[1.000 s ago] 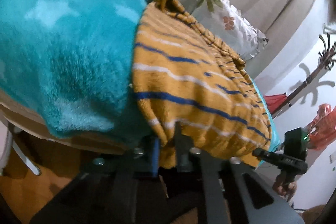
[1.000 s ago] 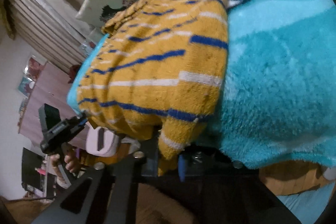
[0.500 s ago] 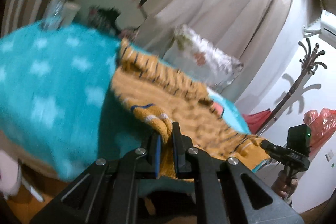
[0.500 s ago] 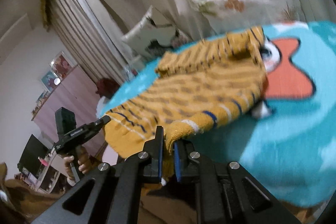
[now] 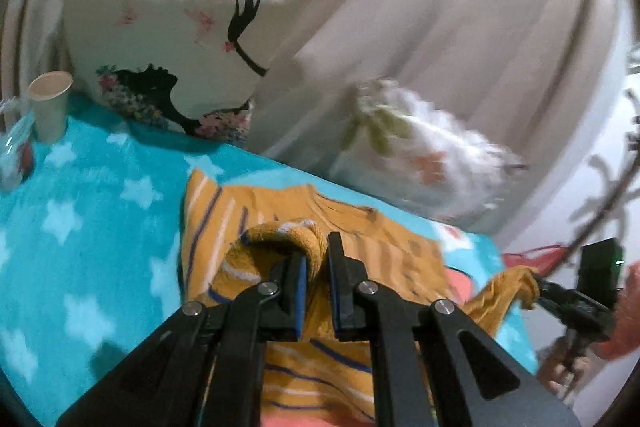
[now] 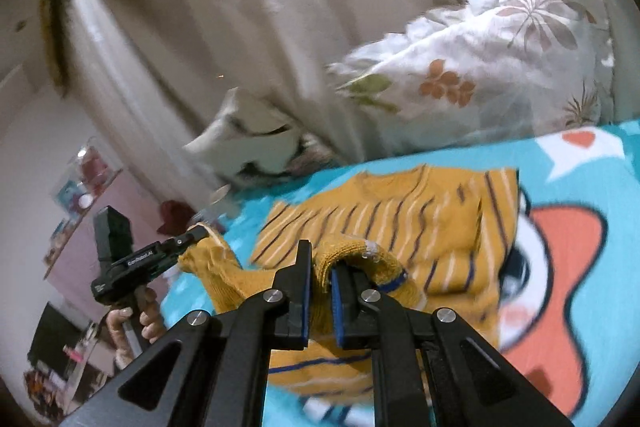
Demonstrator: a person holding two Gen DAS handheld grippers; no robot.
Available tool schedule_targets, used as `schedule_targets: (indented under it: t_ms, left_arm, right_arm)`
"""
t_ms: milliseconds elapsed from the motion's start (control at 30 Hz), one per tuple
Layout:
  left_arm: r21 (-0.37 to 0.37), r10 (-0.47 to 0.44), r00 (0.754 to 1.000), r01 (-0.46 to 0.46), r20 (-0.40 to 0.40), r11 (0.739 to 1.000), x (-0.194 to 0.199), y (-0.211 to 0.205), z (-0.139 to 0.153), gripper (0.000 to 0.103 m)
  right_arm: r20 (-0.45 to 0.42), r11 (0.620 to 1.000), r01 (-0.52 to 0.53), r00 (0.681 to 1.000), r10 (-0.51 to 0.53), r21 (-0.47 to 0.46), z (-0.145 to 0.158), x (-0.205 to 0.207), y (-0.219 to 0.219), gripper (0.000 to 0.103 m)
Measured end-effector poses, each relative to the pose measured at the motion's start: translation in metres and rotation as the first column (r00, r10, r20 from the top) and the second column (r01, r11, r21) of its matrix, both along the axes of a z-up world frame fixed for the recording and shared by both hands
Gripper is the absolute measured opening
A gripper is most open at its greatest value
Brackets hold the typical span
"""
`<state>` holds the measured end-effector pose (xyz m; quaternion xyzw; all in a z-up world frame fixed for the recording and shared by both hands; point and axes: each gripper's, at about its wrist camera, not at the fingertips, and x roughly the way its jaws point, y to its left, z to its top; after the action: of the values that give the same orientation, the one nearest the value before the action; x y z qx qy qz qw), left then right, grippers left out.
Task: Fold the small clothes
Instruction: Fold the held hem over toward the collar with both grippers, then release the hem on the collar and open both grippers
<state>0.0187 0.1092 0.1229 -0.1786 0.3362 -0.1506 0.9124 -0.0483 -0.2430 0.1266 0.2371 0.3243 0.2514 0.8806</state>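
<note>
A small mustard-yellow knit sweater point(image 5: 396, 247) point(image 6: 436, 223) with blue and white stripes lies on a turquoise blanket point(image 5: 92, 219) point(image 6: 600, 267). My left gripper point(image 5: 317, 259) is shut on one bottom corner of the sweater, lifted above the rest of it. My right gripper point(image 6: 318, 267) is shut on the other bottom corner, also raised. The hem hangs between both grips over the sweater's upper half. In the left wrist view the right gripper point(image 5: 536, 281) shows at the right edge with cloth in it. The left gripper point(image 6: 198, 233) shows at the left of the right wrist view.
A paper cup point(image 5: 50, 107) and a clear plastic thing stand at the blanket's far left. A printed cushion point(image 5: 168, 39) and a floral pillow point(image 5: 420, 155) point(image 6: 480, 71) lean against beige curtains point(image 5: 440, 7) behind the sweater. A hand point(image 6: 132, 319) grips the left tool.
Both grippers have risen and moved forward over the bed with the sweater's bottom corners, carrying the hem up and toward the collar. The sweater no longer hangs over the blanket's edge.
</note>
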Motion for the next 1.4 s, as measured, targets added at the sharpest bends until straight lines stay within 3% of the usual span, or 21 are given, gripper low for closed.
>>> schedule_targets:
  t_ms: [200, 267, 333, 400, 467, 533, 600, 667, 733, 867, 1000, 1133, 1167, 1233, 1333, 1400]
  left_arm:
    - [0.095, 0.082, 0.984, -0.068, -0.157, 0.993, 0.106, -0.013, -0.047, 0.009]
    - [0.064, 0.1, 0.975, -0.088, -0.2, 0.994, 0.125, -0.009, -0.062, 0.01]
    - [0.005, 0.102, 0.968, -0.103, -0.23, 0.995, 0.136, -0.003, -0.073, 0.012]
    - [-0.037, 0.093, 0.971, -0.103, -0.222, 0.994, 0.135, 0.001, -0.074, 0.031]
    - [-0.085, 0.122, 0.98, -0.137, -0.16, 0.987, 0.129, 0.01, -0.067, 0.077]
    - [-0.149, 0.159, 0.983, -0.172, -0.095, 0.974, 0.12, 0.023, -0.058, 0.085]
    - [-0.171, 0.144, 0.986, -0.157, -0.086, 0.973, 0.119, 0.028, -0.052, 0.085]
    - [-0.145, 0.139, 0.987, -0.15, -0.081, 0.978, 0.113, 0.027, -0.047, 0.085]
    - [-0.083, 0.145, 0.988, -0.15, -0.06, 0.985, 0.103, 0.023, -0.041, 0.085]
    - [0.003, 0.129, 0.991, -0.129, -0.041, 0.992, 0.085, 0.009, -0.046, 0.085]
    - [0.035, 0.084, 0.992, -0.081, -0.099, 0.996, 0.095, -0.014, -0.066, 0.087]
    - [0.061, 0.151, 0.977, -0.143, -0.154, 0.988, 0.107, -0.015, -0.094, 0.087]
    - [0.065, 0.154, 0.978, -0.146, -0.144, 0.987, 0.107, -0.014, -0.096, 0.087]
    - [0.087, 0.152, 0.982, -0.143, -0.113, 0.986, 0.104, -0.014, -0.098, 0.087]
    - [0.134, 0.178, 0.979, -0.164, -0.097, 0.977, 0.104, -0.011, -0.102, 0.087]
    - [0.118, 0.202, 0.97, -0.186, -0.138, 0.975, 0.108, -0.001, -0.113, 0.087]
  right_arm:
    - [-0.116, 0.989, 0.12, 0.985, -0.13, -0.09, -0.051, 0.11, -0.003, 0.01]
    - [-0.145, 0.979, 0.158, 0.974, -0.175, -0.126, -0.071, 0.136, -0.006, 0.01]
    - [-0.19, 0.979, 0.18, 0.962, -0.196, -0.097, -0.091, 0.158, -0.015, 0.011]
    - [-0.248, 0.981, 0.195, 0.95, -0.191, -0.006, -0.109, 0.171, -0.027, 0.018]
    - [-0.253, 0.976, 0.208, 0.95, -0.184, 0.071, -0.116, 0.175, -0.037, 0.034]
    - [-0.239, 0.969, 0.224, 0.951, -0.194, 0.105, -0.116, 0.173, -0.045, 0.051]
    - [-0.185, 0.957, 0.283, 0.946, -0.267, 0.065, -0.104, 0.168, -0.052, 0.069]
    - [-0.119, 0.944, 0.328, 0.939, -0.322, 0.028, -0.091, 0.159, -0.058, 0.07]
    - [-0.078, 0.948, 0.318, 0.946, -0.315, 0.025, -0.081, 0.15, -0.06, 0.07]
    - [-0.029, 0.984, 0.176, 0.984, -0.175, 0.03, -0.07, 0.144, -0.035, 0.069]
    - [-0.084, 0.999, -0.019, 0.996, 0.023, 0.049, -0.084, 0.157, 0.005, 0.069]
    - [-0.196, 0.994, 0.089, 0.976, -0.099, -0.06, -0.118, 0.177, -0.002, 0.066]
    - [-0.213, 0.991, 0.122, 0.968, -0.131, -0.057, -0.127, 0.181, -0.012, 0.064]
    - [-0.224, 0.99, 0.133, 0.967, -0.12, 0.043, -0.132, 0.182, -0.027, 0.064]
    - [-0.221, 0.989, 0.137, 0.968, -0.121, 0.058, -0.134, 0.182, -0.028, 0.065]
    - [-0.21, 0.99, 0.134, 0.97, -0.125, 0.033, -0.133, 0.182, -0.025, 0.066]
